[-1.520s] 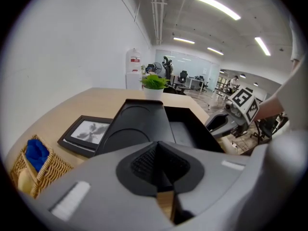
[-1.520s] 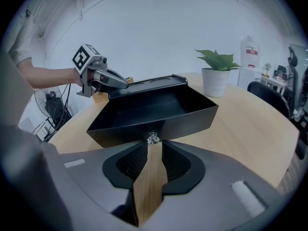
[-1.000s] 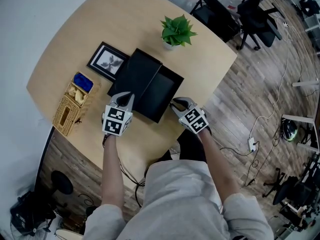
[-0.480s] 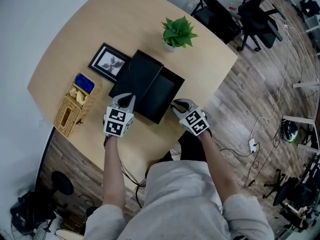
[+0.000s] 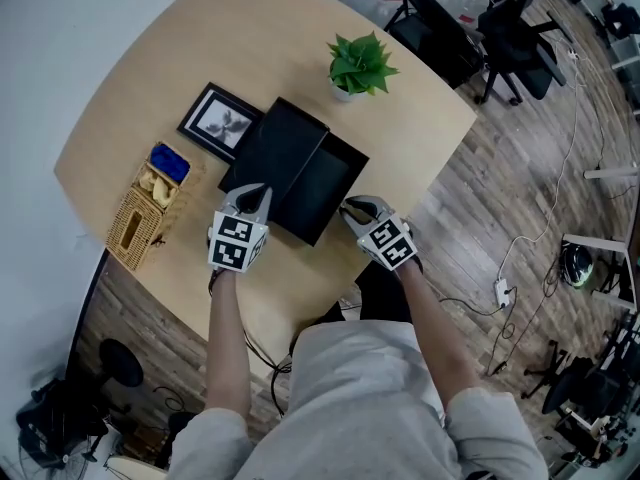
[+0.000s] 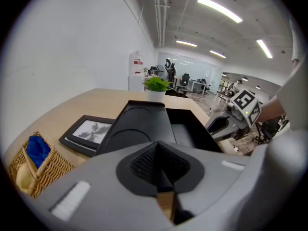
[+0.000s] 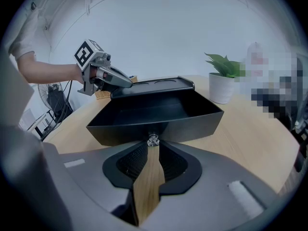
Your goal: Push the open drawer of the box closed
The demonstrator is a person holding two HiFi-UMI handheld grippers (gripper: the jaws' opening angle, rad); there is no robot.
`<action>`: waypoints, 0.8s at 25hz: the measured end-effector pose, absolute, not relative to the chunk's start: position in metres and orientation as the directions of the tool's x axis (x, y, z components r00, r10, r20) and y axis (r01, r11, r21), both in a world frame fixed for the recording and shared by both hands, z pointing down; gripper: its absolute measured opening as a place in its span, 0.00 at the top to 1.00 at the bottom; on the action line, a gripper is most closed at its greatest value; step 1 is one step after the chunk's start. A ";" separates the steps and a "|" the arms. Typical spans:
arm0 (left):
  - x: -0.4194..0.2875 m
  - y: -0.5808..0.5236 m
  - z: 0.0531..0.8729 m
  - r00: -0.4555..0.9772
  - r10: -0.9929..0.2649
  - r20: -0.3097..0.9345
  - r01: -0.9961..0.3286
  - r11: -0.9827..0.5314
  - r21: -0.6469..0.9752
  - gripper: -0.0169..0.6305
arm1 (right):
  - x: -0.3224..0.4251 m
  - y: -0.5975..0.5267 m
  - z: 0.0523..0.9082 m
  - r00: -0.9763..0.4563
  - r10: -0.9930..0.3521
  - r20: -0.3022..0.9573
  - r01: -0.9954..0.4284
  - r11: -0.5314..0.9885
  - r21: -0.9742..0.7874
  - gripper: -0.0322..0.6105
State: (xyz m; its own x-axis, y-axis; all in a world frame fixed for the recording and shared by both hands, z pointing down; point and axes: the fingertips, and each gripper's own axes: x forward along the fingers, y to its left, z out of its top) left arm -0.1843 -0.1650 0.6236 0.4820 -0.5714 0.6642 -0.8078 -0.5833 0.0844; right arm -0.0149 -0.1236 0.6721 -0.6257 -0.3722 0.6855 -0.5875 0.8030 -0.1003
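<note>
Your right fingers (image 7: 175, 165) are pinched narrow on the drawer (image 7: 144, 110) knob (image 7: 153, 140). Your left fingers (image 6: 142, 163) are closed, empty, box (image 6: 137, 126) just ahead.

Left gripper (image 5: 254, 192), right gripper (image 5: 348, 205), fingers (image 7: 175, 165) together.

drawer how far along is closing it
Done: nothing yet; the drawer stands wide open out of the box. In hand: right gripper shut, tips at the drawer's front knob; left gripper shut by the box. Left: the whole push.
</note>
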 end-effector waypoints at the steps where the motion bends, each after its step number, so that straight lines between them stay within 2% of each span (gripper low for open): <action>1: -0.184 -0.165 0.624 0.482 -0.572 0.664 -0.808 -0.583 0.085 0.89 | -0.015 -0.124 0.672 -0.625 -0.372 0.686 -0.589 0.802 -0.101 0.84; 20: -0.184 -0.165 0.623 0.478 -0.575 0.664 -0.811 -0.579 0.082 0.89 | -0.027 -0.133 0.673 -0.635 -0.367 0.679 -0.577 0.811 -0.101 0.84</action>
